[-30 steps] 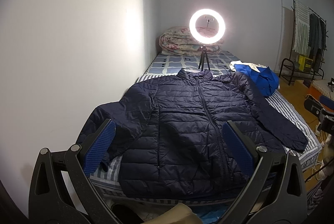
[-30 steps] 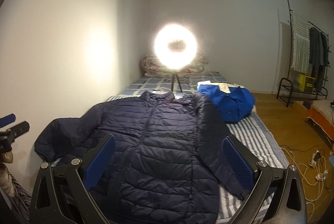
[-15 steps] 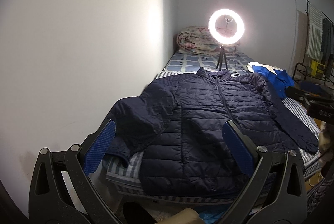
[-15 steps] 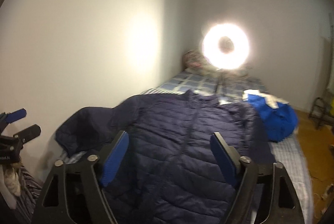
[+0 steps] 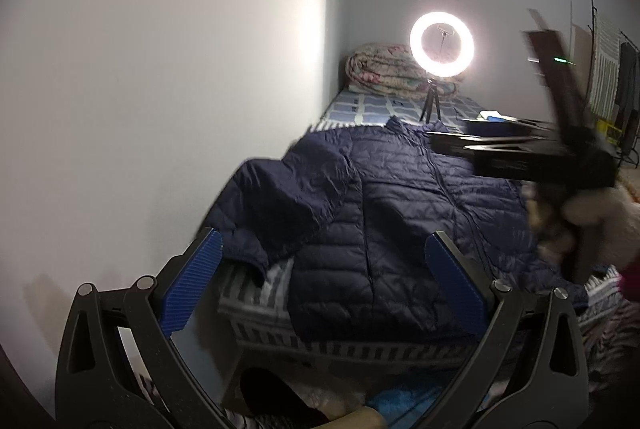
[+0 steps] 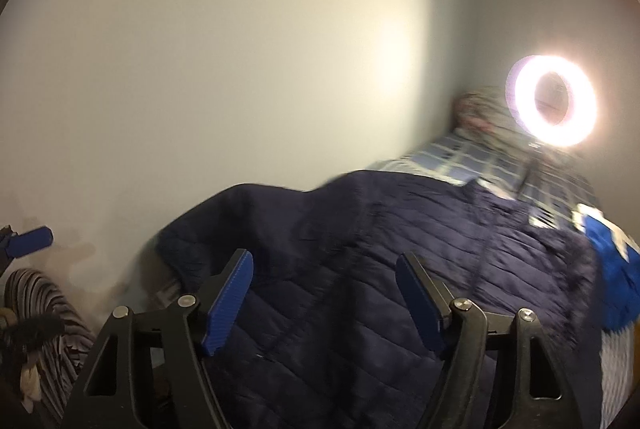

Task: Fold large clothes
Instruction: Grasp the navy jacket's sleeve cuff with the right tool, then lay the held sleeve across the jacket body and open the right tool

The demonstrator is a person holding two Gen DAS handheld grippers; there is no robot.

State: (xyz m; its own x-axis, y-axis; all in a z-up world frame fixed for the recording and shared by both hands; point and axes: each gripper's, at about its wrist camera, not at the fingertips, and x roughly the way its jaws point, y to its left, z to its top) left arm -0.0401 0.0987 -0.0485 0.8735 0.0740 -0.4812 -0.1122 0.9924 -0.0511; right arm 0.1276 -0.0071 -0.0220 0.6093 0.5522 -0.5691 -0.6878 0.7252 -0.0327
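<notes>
Saw a big dark blue puffy quilted jacket (image 5: 400,221) spread flat, front up, on the striped bed sheet (image 5: 256,293), with one sleeve (image 5: 280,205) bunched up beside the white wall (image 5: 160,69) and the bottom hem hanging a little over the near edge. Could have gone wrong in a few ways from there. Might have pinched only the slippery top layer and lost it partway through a fold. Might have dragged the whole jacket off the near edge by pulling too hard. Might have tugged the sheet and tipped over the glowing round ring light on its little tripod (image 5: 441,44), standing just behind the collar. Might also have knocked the two claws together, with both held close over the same jacket. Found the left black gripper with blue ribbed pads (image 5: 322,241) pointing a bit downward at the bunched sleeve, claw wide apart and holding nothing. Found the right black gripper with blue ribbed pads (image 6: 324,261) tipped to one side, pointing down over the jacket's front, jaws closing with nothing between them and the pads not on the cloth.
</notes>
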